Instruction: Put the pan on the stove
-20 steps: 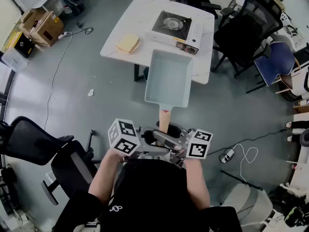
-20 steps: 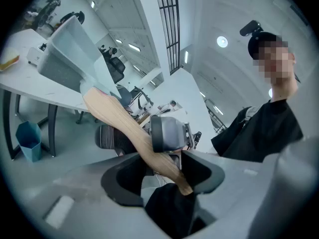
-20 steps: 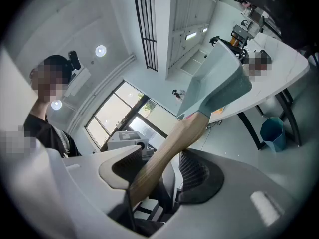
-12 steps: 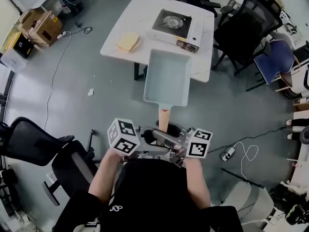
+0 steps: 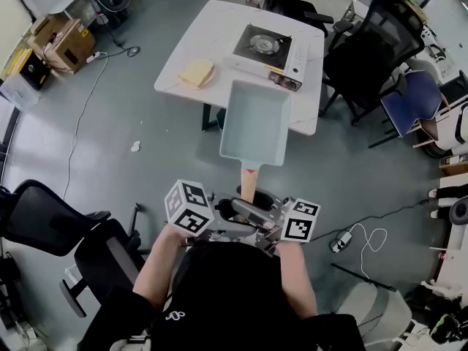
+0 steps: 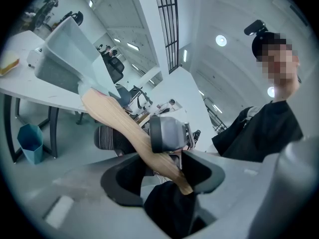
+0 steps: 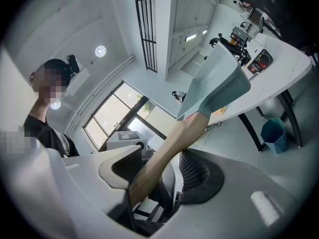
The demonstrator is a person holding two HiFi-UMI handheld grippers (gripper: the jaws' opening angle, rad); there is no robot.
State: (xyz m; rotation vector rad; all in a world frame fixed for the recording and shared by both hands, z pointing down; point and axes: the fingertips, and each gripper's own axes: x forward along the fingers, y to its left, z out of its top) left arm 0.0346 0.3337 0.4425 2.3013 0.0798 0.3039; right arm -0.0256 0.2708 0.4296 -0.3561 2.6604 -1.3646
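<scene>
The grey floor (image 5: 110, 145) filled most of the head view. A white surface (image 5: 212, 28) stood toward 12 o'clock, with a black office chair (image 5: 373, 46) off at its 3 o'clock side.

The pan (image 5: 254, 119), a pale blue rectangular one, was held in the air in front of the person. It was roughly level, and in the head view its far rim overlapped the surface's near edge. It was not on the stove (image 5: 265, 47), a single-burner tabletop unit that sat on the surface at 12 o'clock from the pan, clear of it. A pale yellow slab (image 5: 196, 72) lay on the surface at 10 o'clock from the pan; I could not tell whether it was bread or a sponge.

The pan's wooden handle (image 5: 249, 182) ran back toward 6 o'clock, into the place where the two tools met at the person's chest.

The left gripper (image 6: 167, 163) had its jaws spread fairly wide and clenched on the handle. The wood crossed the gap on a slant, and its butt end pressed against the jaw at 3 o'clock.

The right gripper (image 7: 162, 156) came in from the opposite side and also grasped the handle. The wood was wedged diagonally between its pale jaw at 9 o'clock and its ribbed dark pad at 3 o'clock, and the pan's body rose toward 1 o'clock in that view.
</scene>
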